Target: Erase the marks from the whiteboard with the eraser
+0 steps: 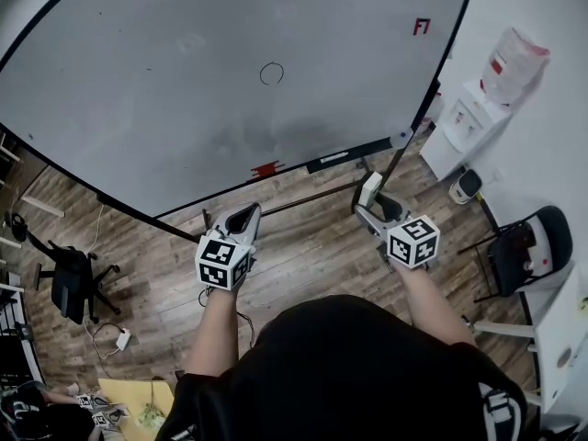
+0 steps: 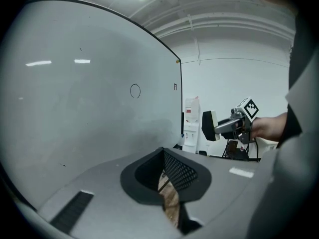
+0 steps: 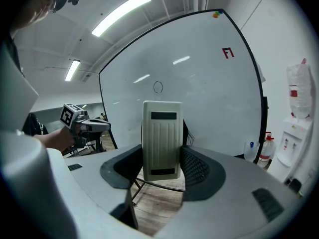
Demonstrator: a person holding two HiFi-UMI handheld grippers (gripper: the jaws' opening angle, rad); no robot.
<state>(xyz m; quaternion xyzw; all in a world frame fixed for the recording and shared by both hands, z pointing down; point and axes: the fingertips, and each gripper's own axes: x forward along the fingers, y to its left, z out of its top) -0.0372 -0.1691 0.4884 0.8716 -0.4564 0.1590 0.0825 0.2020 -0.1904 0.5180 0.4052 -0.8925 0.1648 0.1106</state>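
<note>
Holding the eraser (image 3: 161, 139) short of the whiteboard (image 1: 184, 81), not yet touching it.

Grips the eraser upright in the right claw (image 3: 160, 163), long axis vertical, ribbed back toward that claw's camera. Keeps the left claw (image 2: 167, 183) pinched almost together on nothing, off to the side. Places the small drawn circle (image 1: 271, 73) ahead, above and somewhat left of the eraser, well apart from it, roughly on a line between the two claws. Puts a red mark (image 1: 422, 28) farther up toward the right edge. Probably calls for lifting the right claw forward and leftward to the circle, pad face to the whiteboard.
</note>
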